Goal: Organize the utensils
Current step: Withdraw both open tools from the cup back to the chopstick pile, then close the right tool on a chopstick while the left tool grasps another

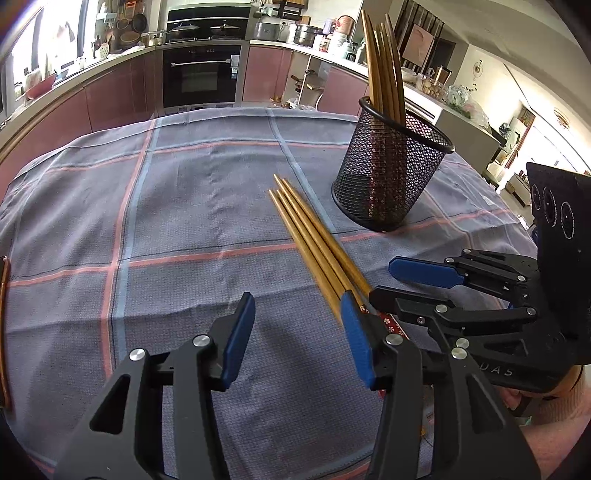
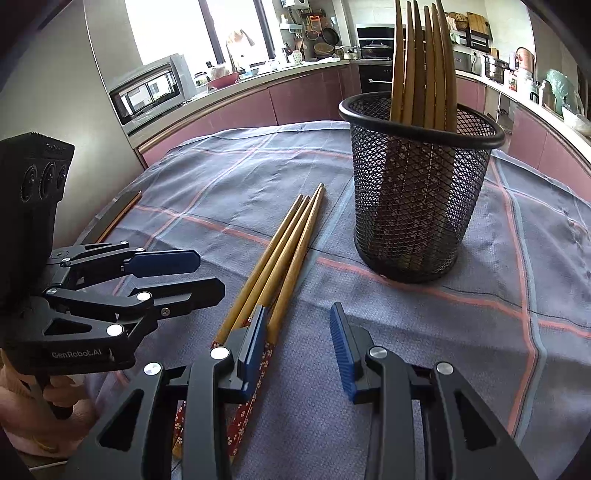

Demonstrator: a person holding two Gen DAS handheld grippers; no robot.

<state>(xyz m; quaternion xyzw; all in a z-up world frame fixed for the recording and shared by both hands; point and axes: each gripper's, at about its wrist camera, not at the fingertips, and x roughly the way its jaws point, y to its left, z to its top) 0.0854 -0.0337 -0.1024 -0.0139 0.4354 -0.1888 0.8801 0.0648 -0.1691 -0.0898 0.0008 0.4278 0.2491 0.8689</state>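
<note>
Checked cloth covers the desk (image 1: 184, 221). Both claws are released, gripping nothing: the left claw (image 1: 297, 332) and right claw (image 2: 299, 347) flank the handle ends of the chopsticks (image 2: 280, 251). Centre one claw over the bundle, clench squarely, then carry it to the mesh holder (image 2: 417, 192) beyond the right claw.

Home kitchen. Curved run of pink-fronted cabinets (image 1: 110, 92) under a pale counter, built-in black oven (image 1: 201, 75) with lidded pans on the hob (image 1: 207, 31) above, microwave (image 2: 147, 92) by a bright window (image 2: 166, 26), and pots, jars and hanging utensils crowding the counter. In front, a worktop under a grey checked cloth (image 1: 184, 221) with chopsticks (image 1: 314, 236) and a black mesh holder (image 1: 391, 173).
</note>
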